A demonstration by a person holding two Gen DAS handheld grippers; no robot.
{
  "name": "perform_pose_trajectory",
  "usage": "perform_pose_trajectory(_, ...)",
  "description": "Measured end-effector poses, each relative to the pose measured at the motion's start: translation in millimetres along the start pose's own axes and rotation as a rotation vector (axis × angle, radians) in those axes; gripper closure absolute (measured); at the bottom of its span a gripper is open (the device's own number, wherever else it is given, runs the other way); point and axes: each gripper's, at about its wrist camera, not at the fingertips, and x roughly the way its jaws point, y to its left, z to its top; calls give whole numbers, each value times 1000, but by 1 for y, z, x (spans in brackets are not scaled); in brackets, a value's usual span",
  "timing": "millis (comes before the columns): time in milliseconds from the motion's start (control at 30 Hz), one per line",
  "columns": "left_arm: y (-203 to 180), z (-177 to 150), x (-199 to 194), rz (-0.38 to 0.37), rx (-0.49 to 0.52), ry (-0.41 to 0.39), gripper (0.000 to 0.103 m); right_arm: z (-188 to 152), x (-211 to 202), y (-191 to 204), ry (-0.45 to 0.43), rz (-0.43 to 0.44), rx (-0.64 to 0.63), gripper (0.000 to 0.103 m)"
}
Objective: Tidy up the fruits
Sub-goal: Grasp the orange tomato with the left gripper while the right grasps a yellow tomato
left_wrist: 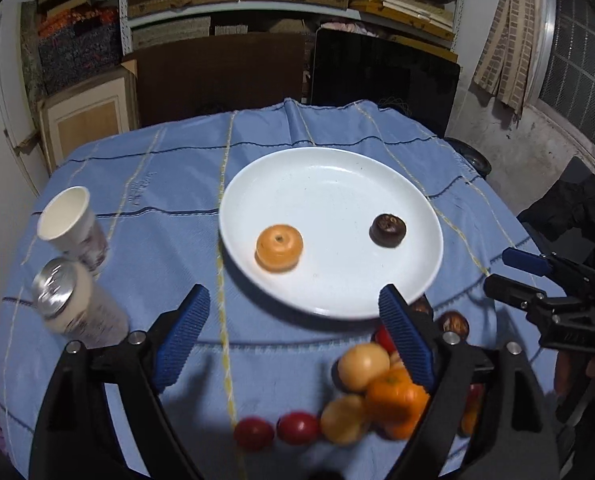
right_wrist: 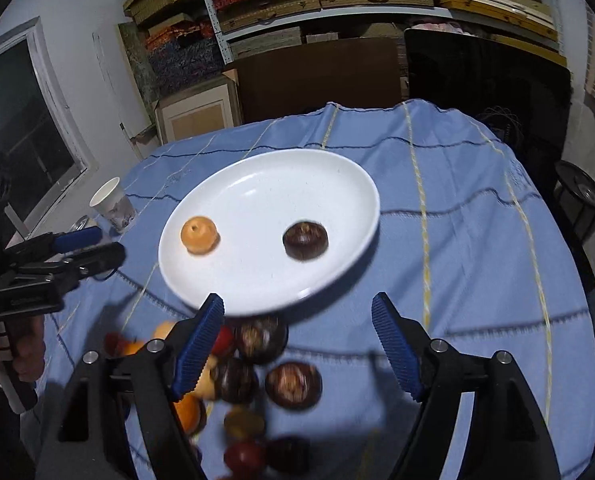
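Currently your left gripper (left_wrist: pixel 295 312) stands with its blue pads spread wide and nothing between them; it hangs over the near rim of the white plate (left_wrist: pixel 337 184), angled down at the blue checked tablecloth (left_wrist: pixel 169 168). Your right gripper (right_wrist: pixel 297 312) is likewise wide apart and empty, poised over the near rim of the same plate. Neither tool touches any fruit. On the plate lie two pieces, well apart: an orange fruit (left_wrist: pixel 279 247) on the left half and a dark brown fruit (left_wrist: pixel 388 230) on the right half. Remaining fruit sits loose on the cloth just on your side of the plate. From the left wrist view you see two red fruits (left_wrist: pixel 275 431) side by side, with a cluster of yellow-orange and orange fruits (left_wrist: pixel 377 392) beside them, partly hidden behind the left gripper's right finger. From the right wrist view you see several dark brown fruits (right_wrist: pixel 273 364) grouped below the plate rim; motion blur keeps you from counting the pile exactly. At the left edge of the cloth stand a white paper cup (left_wrist: pixel 71 224) and, just in front of it, a can with a silver top (left_wrist: pixel 73 304); both sit clear of the plate.
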Motion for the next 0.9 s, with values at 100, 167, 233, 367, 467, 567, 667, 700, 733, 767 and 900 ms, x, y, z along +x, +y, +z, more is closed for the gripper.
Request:
perform_pose_trajectory(100, -3, -26, -26, 11, 17, -24, 15, -22, -15, -1, 7, -16, 17, 26)
perform_pose_trajectory(167, -6, -48, -42, 14, 30, -32, 15, -37, -25, 1, 8, -14, 33, 26)
perform_pose_trajectory(233, -8, -69, -51, 20, 31, -24, 15, -51, -32, 5, 17, -2, 36, 26)
perform_pose_trajectory(367, -11, -108, -59, 23, 27, 15, 15, -76, -39, 18, 29, 34, 54, 26)
perform_pose_trajectory(467, -12, -133, -60, 47, 25, 45, 15, -90, -42, 25, 39, 65, 61, 26)
perform_pose_trajectory(567, -9, -151, -55, 45, 25, 85, 15, -100, -45, 30, 49, 85, 76, 26)
perform_pose_trajectory(667, -6, -158, -45, 58, 36, 116, 20, -107, -47, 30, 63, 78, 76, 26)
perform_pose_trajectory(700, -5, -160, -42, 53, 37, 124, 30, -109, -48, 30, 64, 72, 74, 26)
perform_pose_trajectory(733, -4, -162, -39, 46, 35, 136, 41, -111, -48, 30, 64, 59, 69, 26)
perform_pose_trajectory(767, -3, -164, -36, 37, 32, 152, 46, -113, -49, 31, 59, 31, 55, 26)
perform_pose_trajectory(900, -11, -169, -29, 75, 68, 160, 64, -120, -48, 38, 65, 7, -13, 25)
